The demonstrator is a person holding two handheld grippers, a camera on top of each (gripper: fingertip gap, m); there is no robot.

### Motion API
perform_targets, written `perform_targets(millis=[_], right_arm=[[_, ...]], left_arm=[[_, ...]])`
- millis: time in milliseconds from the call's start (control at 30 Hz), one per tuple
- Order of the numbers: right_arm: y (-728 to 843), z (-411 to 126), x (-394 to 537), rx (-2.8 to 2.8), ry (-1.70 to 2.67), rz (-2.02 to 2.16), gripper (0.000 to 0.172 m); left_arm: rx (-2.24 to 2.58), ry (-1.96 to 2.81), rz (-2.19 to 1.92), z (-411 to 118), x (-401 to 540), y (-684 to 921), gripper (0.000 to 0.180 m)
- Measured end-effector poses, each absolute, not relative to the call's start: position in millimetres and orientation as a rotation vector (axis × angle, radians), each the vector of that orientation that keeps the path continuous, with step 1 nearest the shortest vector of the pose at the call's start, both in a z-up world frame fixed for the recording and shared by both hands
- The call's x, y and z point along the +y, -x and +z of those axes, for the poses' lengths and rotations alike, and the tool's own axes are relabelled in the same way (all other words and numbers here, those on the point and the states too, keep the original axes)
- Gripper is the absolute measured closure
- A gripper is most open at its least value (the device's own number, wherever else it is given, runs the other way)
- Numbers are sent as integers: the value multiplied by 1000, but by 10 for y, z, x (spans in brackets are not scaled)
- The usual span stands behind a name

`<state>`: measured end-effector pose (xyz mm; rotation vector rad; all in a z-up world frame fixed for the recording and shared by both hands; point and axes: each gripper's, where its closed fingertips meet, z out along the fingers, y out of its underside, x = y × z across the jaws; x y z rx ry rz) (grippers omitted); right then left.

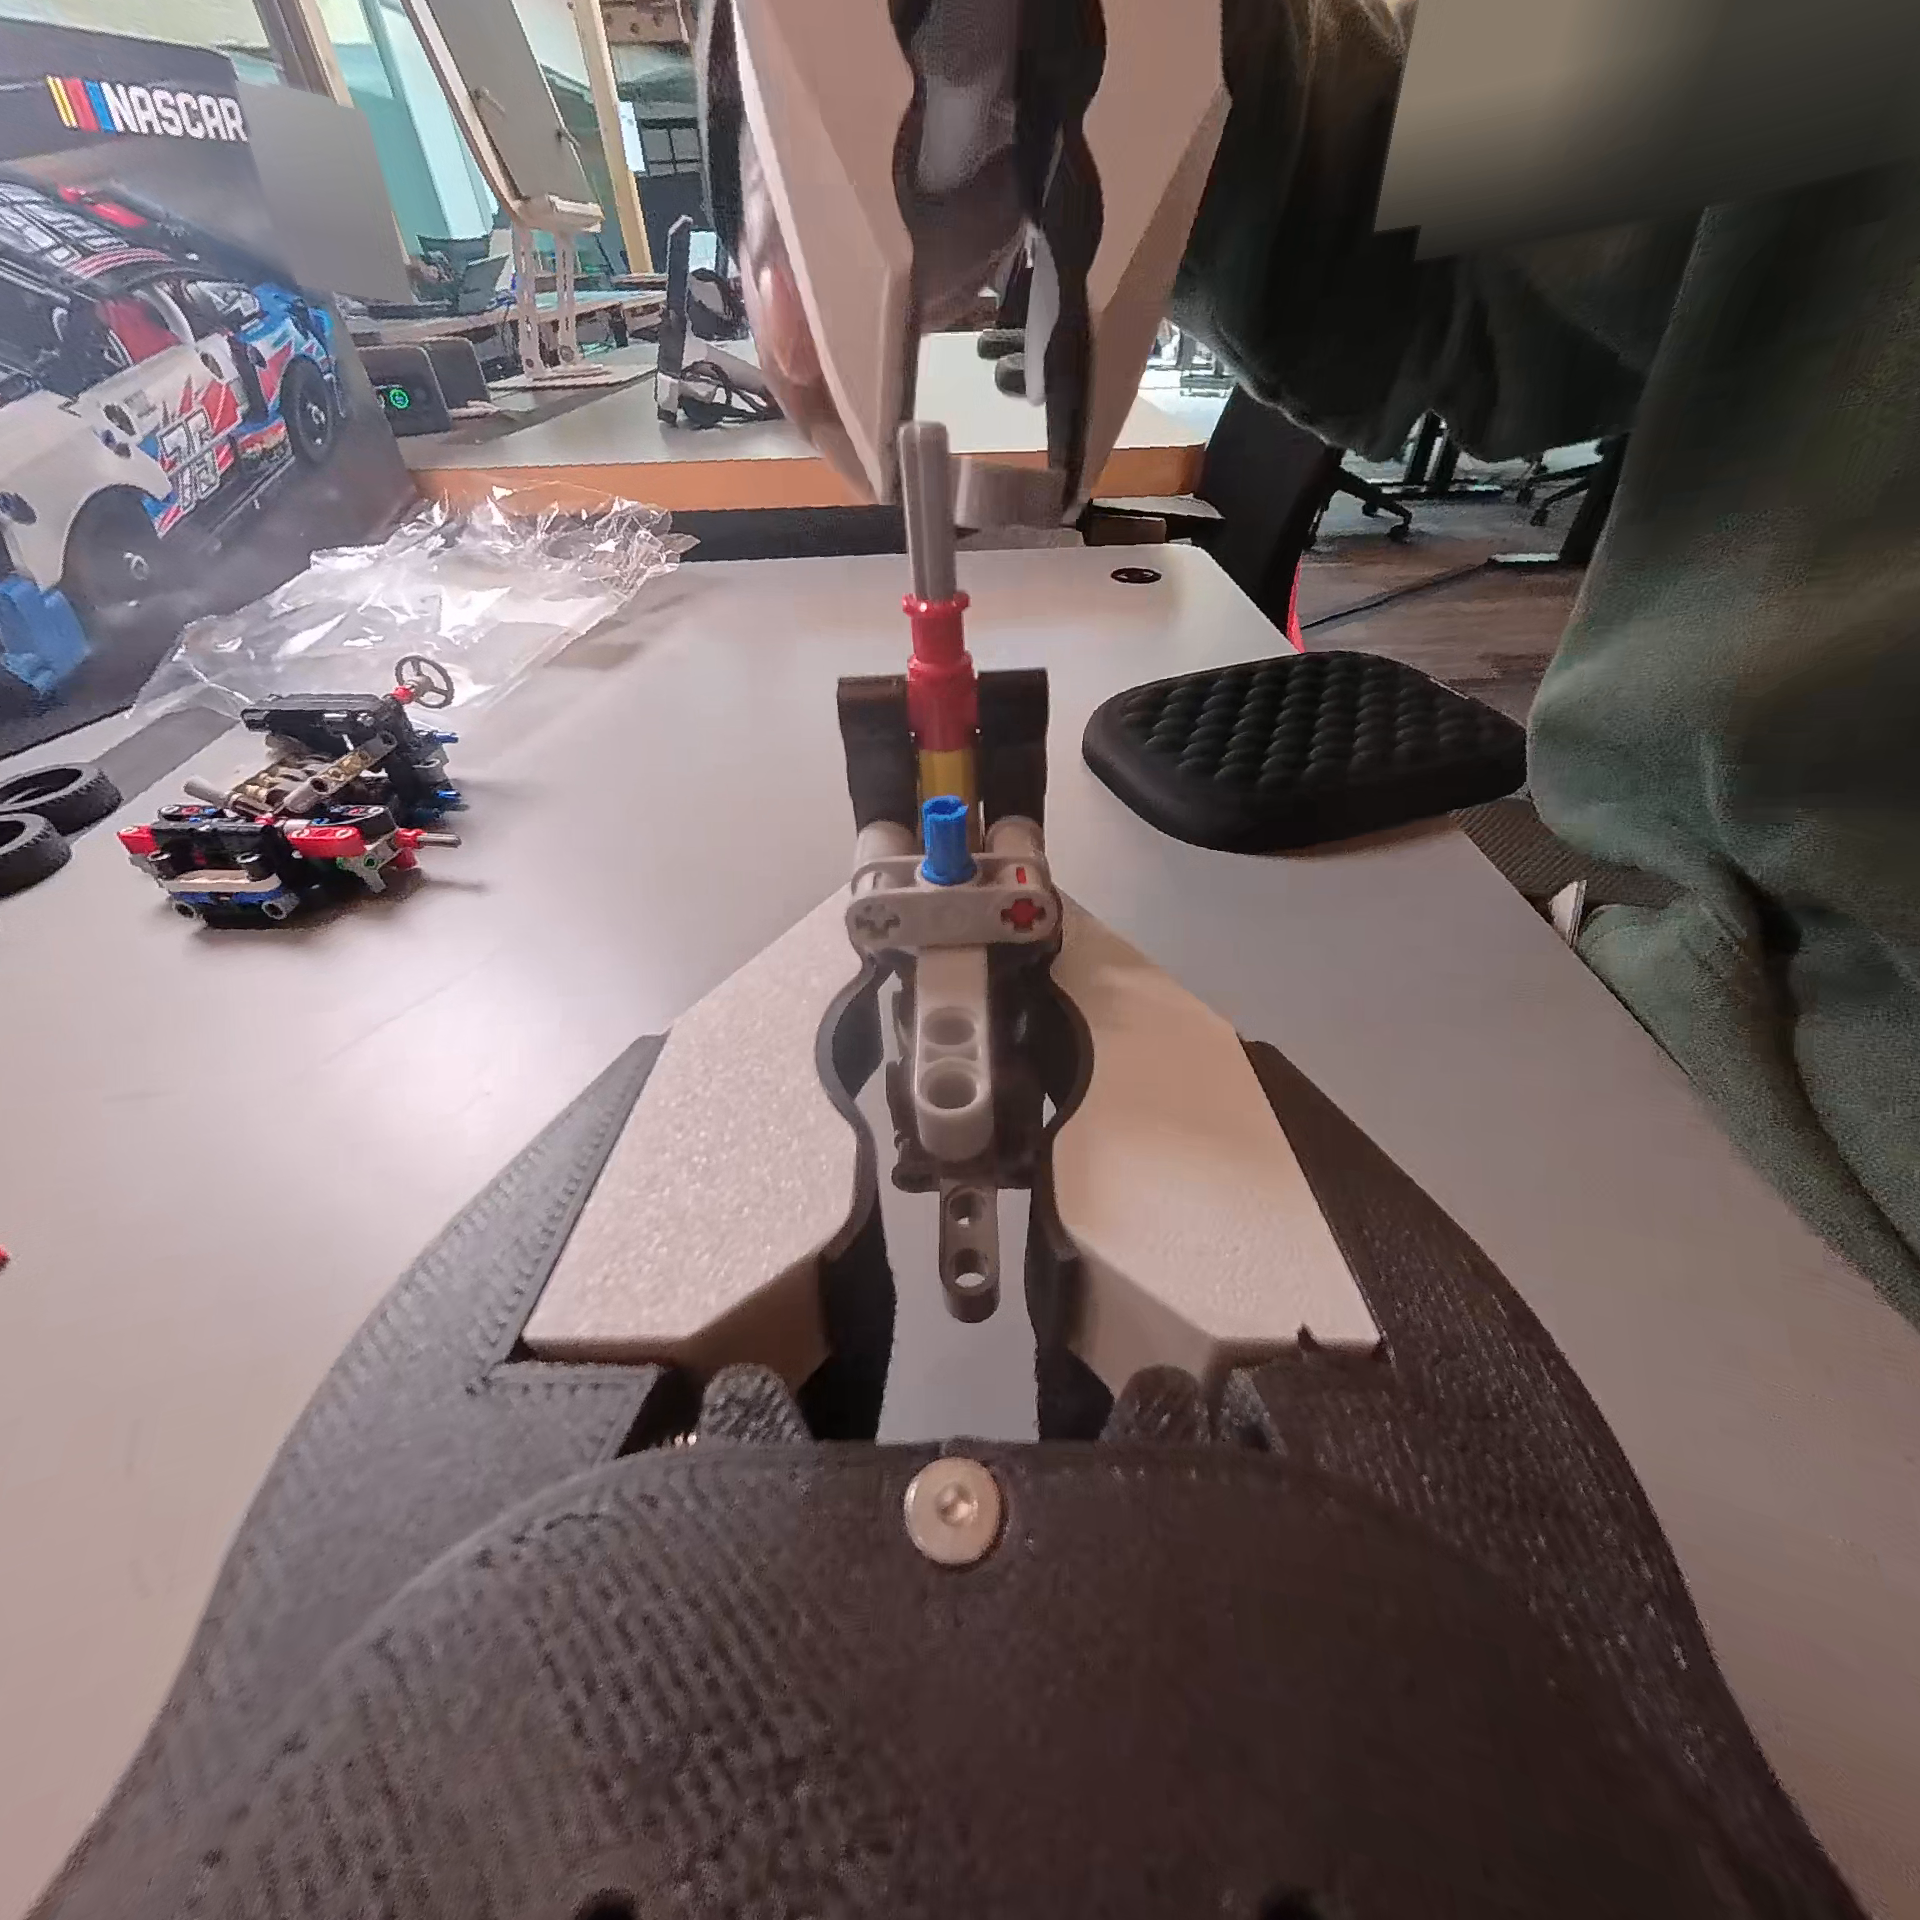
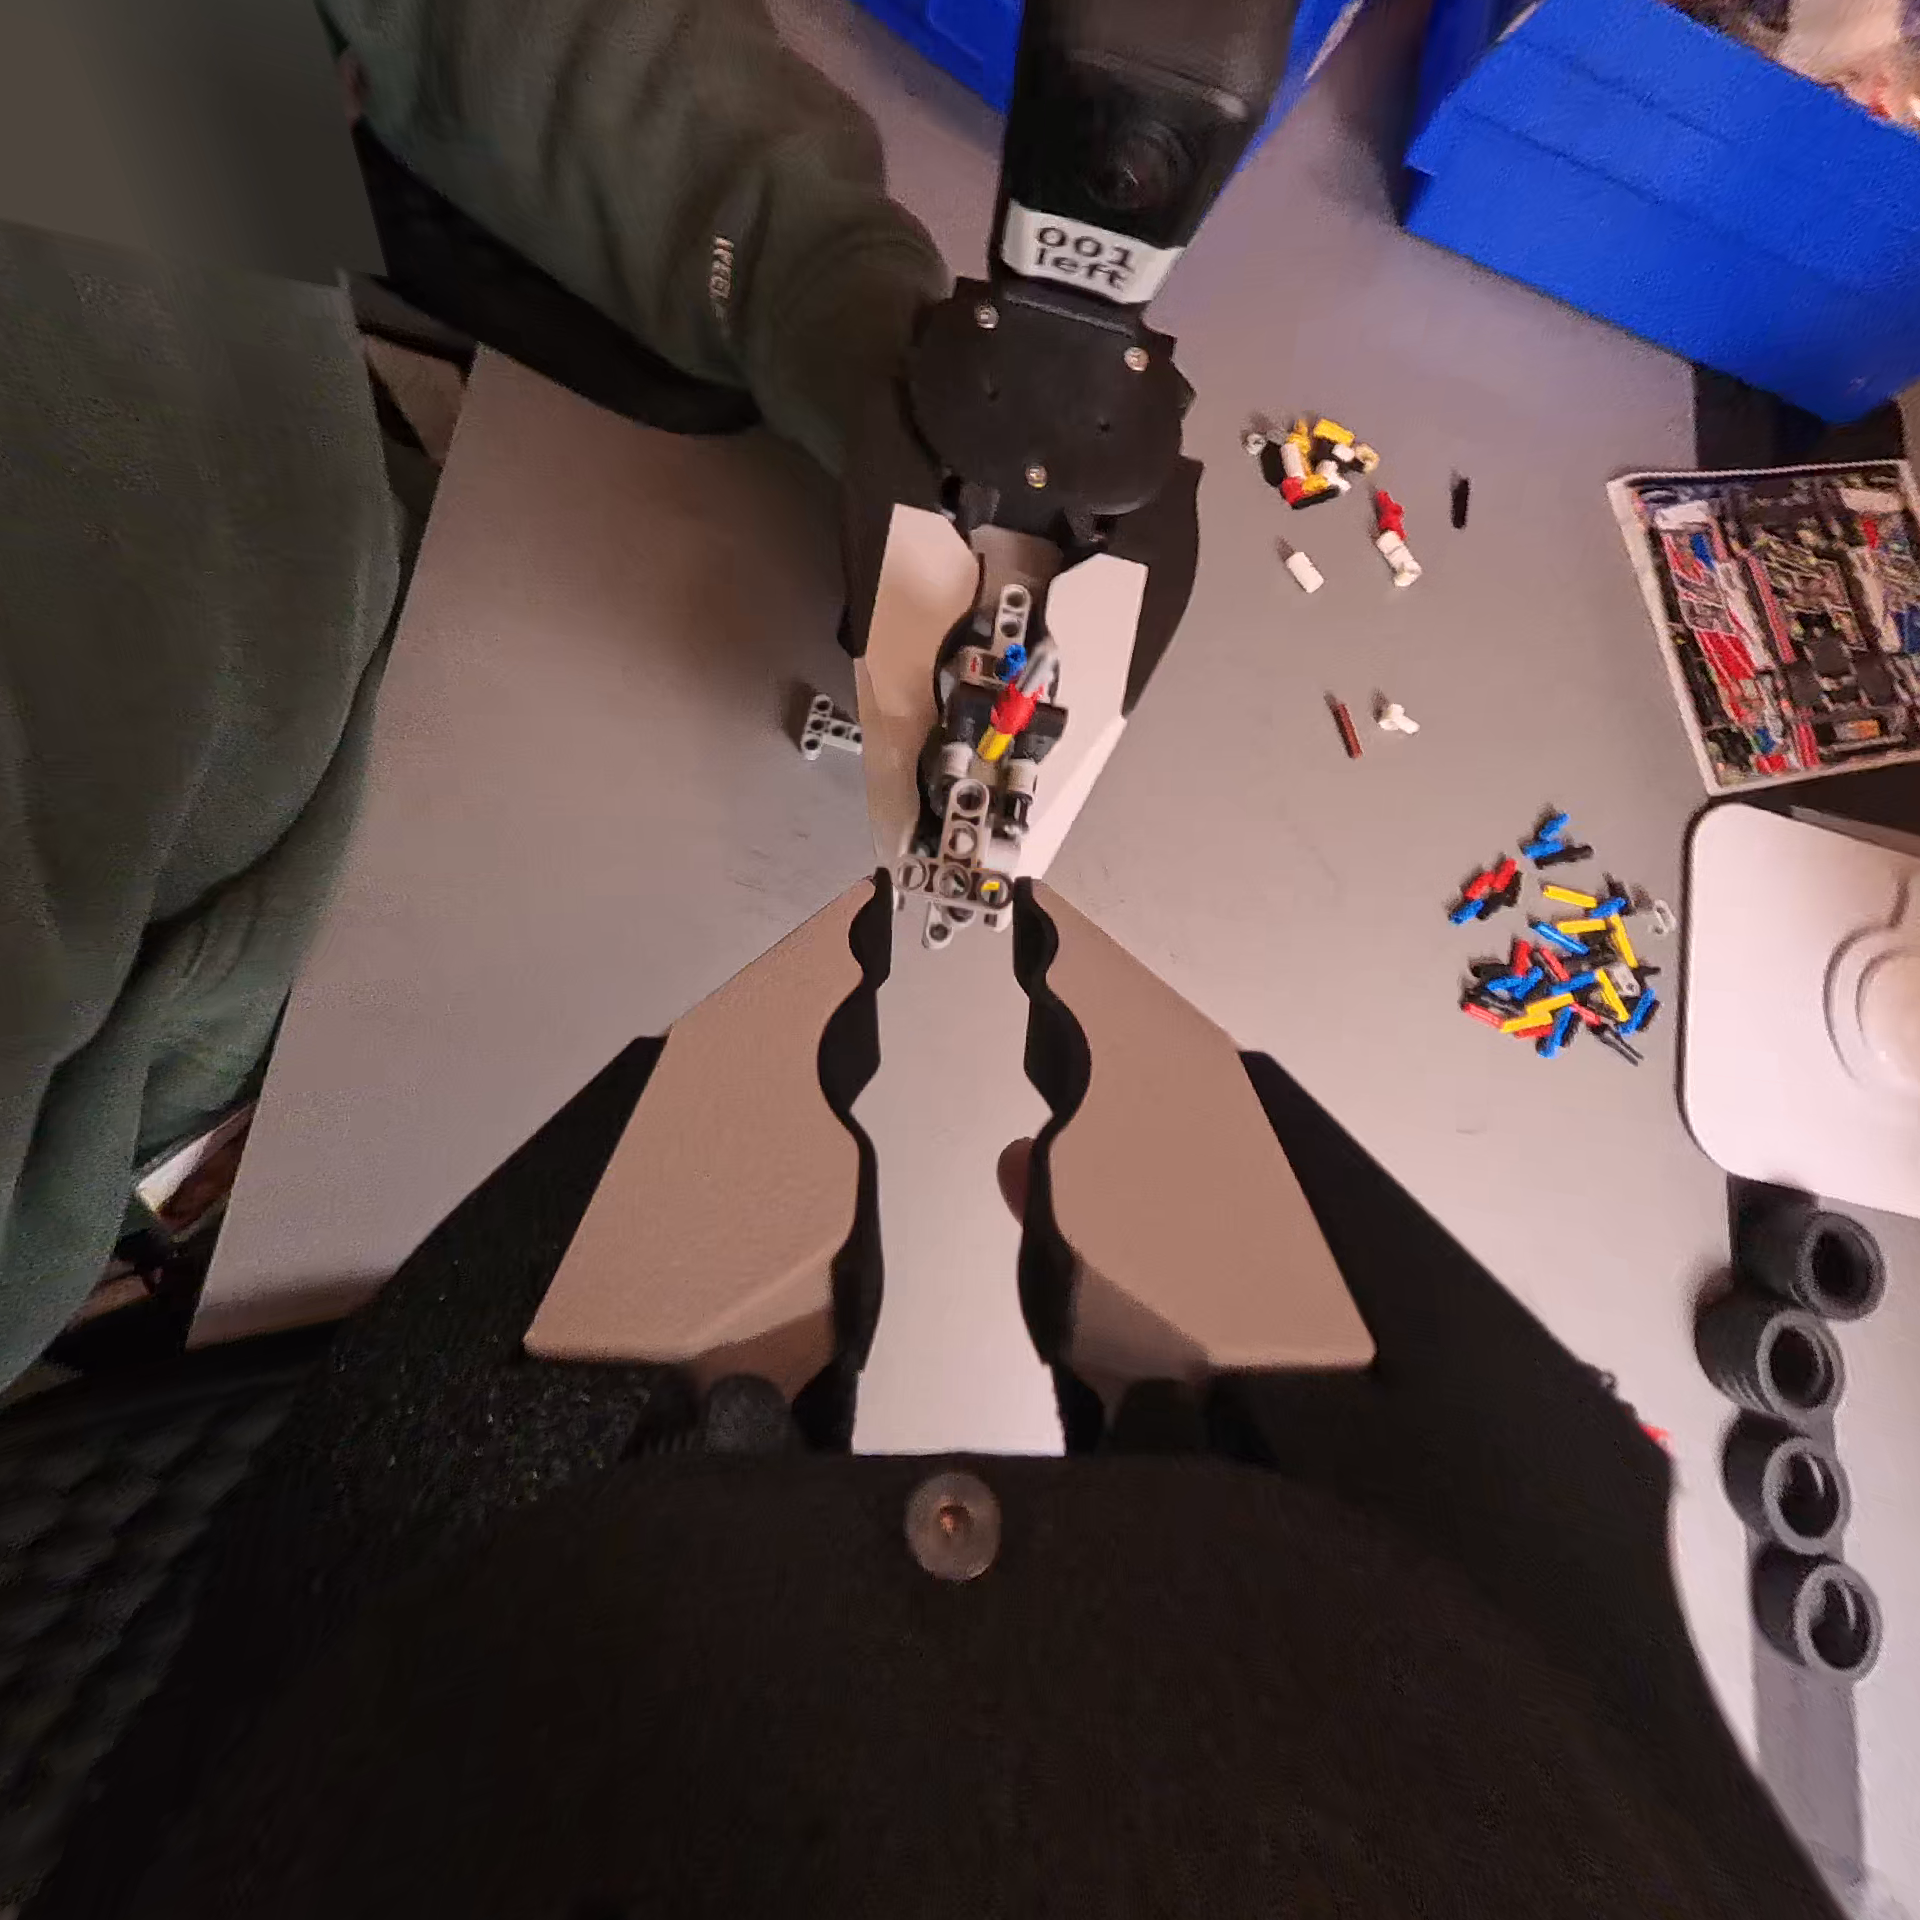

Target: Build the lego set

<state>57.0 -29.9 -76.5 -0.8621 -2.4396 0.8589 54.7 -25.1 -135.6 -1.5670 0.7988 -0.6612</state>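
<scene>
My left gripper (image 1: 940, 748) is shut on a small brick assembly (image 1: 951, 935) of grey beams, with a blue pin (image 1: 943, 831) and a red and yellow stack. A grey axle (image 1: 923, 499) stands up from the stack. In the right wrist view the left gripper (image 2: 997, 727) holds the assembly above the grey table (image 2: 623, 623). My right gripper (image 2: 954, 894) comes from above and is open. Its fingertips (image 2: 883, 904) stand close on either side of the grey cross beam (image 2: 951, 883) at the assembly's top end. The right gripper's fingers (image 1: 883, 416) show over the axle in the left wrist view.
At the left are a partly built chassis (image 1: 301, 821), a clear plastic bag (image 1: 416, 592) and a car box (image 1: 156, 364). A black textured pad (image 1: 1309, 748) lies to the right. Also on the table are a pile of coloured pins (image 2: 1558, 966), a booklet (image 2: 1787, 623), several tyres (image 2: 1808, 1455) and blue bins (image 2: 1662, 125). The left gripper's tips are roughly 6 cm from the right gripper's.
</scene>
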Motion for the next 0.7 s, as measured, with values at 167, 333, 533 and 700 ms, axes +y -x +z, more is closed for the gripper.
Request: perform_targets(millis=[167,333,533,700], right_arm=[[-552,-931,-338,-2535,855,788,150],[-574,-985,-319,-2557,873,766,150],[-590,-999,-314,-2572,891,765,150],[-593,-1023,-314,-2585,904,750,150]], left_arm=[[822,1568,-658,-1373,-275,-580,159],[832,1555,-659,-1353,-287,-587,159],[843,1556,-658,-1367,-296,-609,159],[847,1559,-657,-1380,-298,-623,159]])
